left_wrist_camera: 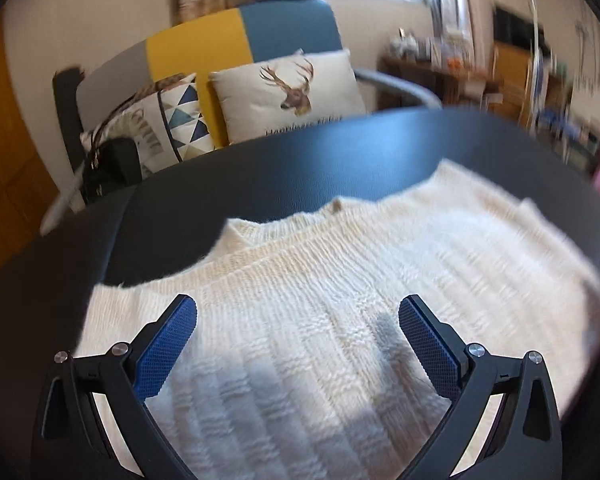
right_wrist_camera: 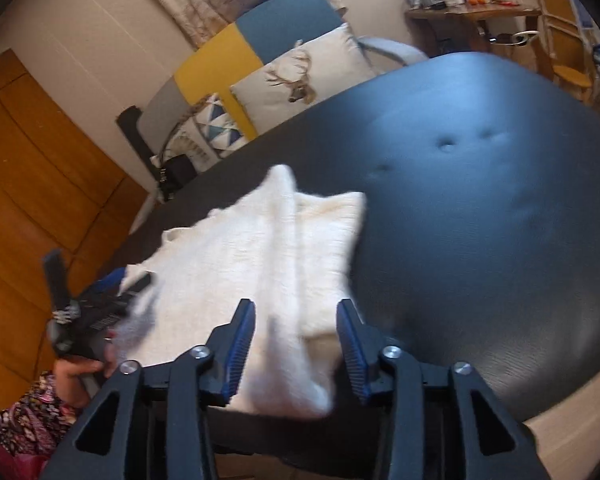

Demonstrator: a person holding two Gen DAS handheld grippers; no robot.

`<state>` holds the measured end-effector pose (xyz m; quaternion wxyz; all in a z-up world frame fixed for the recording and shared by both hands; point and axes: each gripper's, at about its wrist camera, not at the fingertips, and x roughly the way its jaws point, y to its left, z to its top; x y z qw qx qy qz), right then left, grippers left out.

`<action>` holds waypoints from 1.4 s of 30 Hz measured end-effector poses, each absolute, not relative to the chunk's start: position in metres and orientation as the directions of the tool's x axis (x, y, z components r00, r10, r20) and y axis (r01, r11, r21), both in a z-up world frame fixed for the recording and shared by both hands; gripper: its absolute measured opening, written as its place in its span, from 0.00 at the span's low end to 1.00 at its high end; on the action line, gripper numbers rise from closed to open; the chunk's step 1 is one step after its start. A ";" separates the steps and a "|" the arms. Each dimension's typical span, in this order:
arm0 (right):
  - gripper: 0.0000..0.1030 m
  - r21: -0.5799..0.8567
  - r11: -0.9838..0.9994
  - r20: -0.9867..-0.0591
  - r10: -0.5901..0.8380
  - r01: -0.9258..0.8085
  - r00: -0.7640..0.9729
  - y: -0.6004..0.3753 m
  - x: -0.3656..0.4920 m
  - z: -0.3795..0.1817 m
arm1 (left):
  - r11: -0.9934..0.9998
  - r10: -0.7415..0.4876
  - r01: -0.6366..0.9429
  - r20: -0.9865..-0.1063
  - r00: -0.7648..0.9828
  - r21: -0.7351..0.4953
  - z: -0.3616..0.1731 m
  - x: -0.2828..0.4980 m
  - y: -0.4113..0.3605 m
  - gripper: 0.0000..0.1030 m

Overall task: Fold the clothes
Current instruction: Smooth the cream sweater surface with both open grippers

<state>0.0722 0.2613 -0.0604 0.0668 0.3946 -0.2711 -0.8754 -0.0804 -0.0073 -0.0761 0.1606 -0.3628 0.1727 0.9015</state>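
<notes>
Mid-fold: cream knit sweater (left_wrist_camera: 340, 300) lies on the black table (left_wrist_camera: 260, 168), partly folded; no jaw is clamped on it.

Left gripper (left_wrist_camera: 298, 344) hovers over the knit, jaws wide apart and holding nothing. Right gripper (right_wrist_camera: 296, 350) straddles a raised ridge of fabric at the near edge, jaws part-open, pads not visibly pressing. Likely next: pinch an edge and carry it across. Sweater looks thick, ribbed and soft, with one side already doubled over, edges uneven and blurred.

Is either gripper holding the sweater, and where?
Neither. The left gripper stands open above the sweater; the right gripper straddles a fold, pads apart.
</notes>
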 end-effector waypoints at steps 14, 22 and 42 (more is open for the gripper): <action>0.10 0.200 -0.980 -0.772 -0.156 -0.002 -0.616 0.180 0.003 -0.095 | -0.911 0.270 -0.412 -0.744 -0.611 0.007 -0.098 -0.088 -0.028 1.00; 0.17 0.217 -0.975 -0.703 -0.183 0.038 -0.687 0.179 -0.009 -0.065 | -0.949 0.161 -0.296 -0.631 -0.759 0.113 -0.058 -0.075 -0.054 1.00; 0.19 0.063 -0.998 -0.796 -0.050 0.000 -0.604 0.152 -0.117 -0.108 | -1.000 -0.028 0.015 -0.769 -0.638 0.024 -0.107 -0.121 -0.166 1.00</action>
